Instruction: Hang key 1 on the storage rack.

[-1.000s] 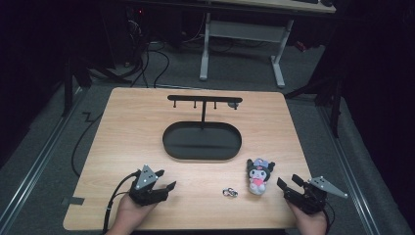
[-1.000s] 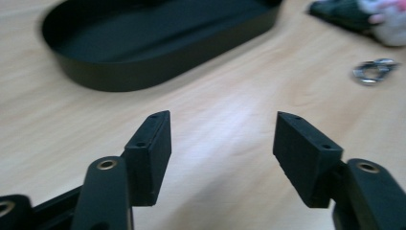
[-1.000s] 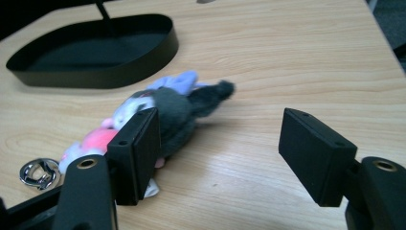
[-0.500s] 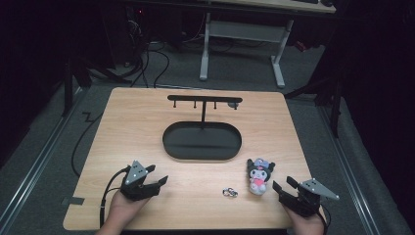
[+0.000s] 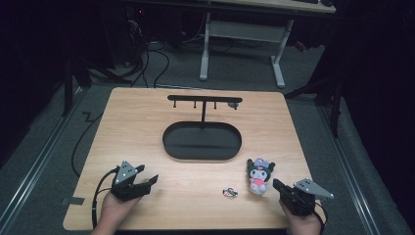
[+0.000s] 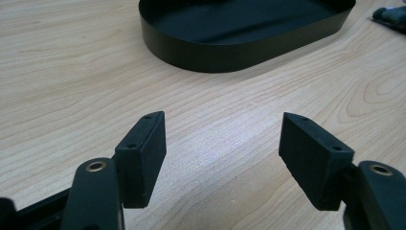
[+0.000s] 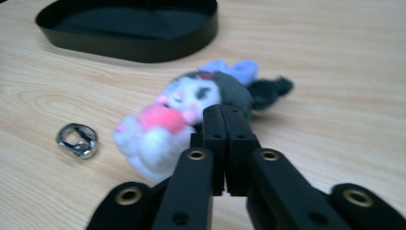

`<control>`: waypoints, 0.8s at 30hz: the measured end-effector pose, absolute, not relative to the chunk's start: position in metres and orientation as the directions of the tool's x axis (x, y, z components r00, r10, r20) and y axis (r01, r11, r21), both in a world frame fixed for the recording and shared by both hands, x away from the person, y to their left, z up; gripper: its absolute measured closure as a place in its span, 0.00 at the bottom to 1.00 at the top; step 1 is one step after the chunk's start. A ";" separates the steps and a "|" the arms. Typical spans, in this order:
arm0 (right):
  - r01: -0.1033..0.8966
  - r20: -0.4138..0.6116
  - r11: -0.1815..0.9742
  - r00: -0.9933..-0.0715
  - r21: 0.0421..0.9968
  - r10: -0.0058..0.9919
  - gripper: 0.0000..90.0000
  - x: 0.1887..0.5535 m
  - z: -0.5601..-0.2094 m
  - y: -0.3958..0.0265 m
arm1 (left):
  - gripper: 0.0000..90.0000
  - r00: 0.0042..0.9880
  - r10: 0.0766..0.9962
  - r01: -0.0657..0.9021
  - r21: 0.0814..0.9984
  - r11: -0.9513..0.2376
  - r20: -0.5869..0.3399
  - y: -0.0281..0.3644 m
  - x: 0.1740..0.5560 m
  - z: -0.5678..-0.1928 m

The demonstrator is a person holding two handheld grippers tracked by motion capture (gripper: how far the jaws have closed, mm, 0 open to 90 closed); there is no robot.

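Counting one plush toy, one ring, one tray

In the right gripper view the small plush doll with grey head, lilac bow and pink front is blurred, its lower right part hidden behind the closed jaws. The black oval metal tray is cut off by the top edge in the left gripper view. The small silver metal ring is too small to read in the high view.

A small plush toy with dark ears, white face and pink belly lies on its back, lower right, beside a metal ring.
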State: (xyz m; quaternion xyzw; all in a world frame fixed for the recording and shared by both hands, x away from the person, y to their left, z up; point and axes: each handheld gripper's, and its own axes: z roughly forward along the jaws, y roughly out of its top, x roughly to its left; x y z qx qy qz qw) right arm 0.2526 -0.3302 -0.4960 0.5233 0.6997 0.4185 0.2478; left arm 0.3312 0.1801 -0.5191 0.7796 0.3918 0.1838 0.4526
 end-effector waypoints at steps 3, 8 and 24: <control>0.509 0.072 0.134 -0.365 0.851 0.928 1.00 0.251 -0.492 -0.318 | 0.38 0.626 0.777 0.438 0.854 -0.282 -0.064 0.179 0.331 -0.519; 0.502 0.103 0.156 -0.452 0.851 0.886 1.00 0.250 -0.492 -0.291 | 0.38 0.634 0.772 0.436 0.847 -0.306 -0.047 0.176 0.332 -0.521; 0.520 0.062 0.285 -0.552 0.806 0.832 1.00 0.255 -0.509 -0.251 | 0.38 0.656 0.752 0.435 0.849 -0.300 -0.070 0.171 0.330 -0.522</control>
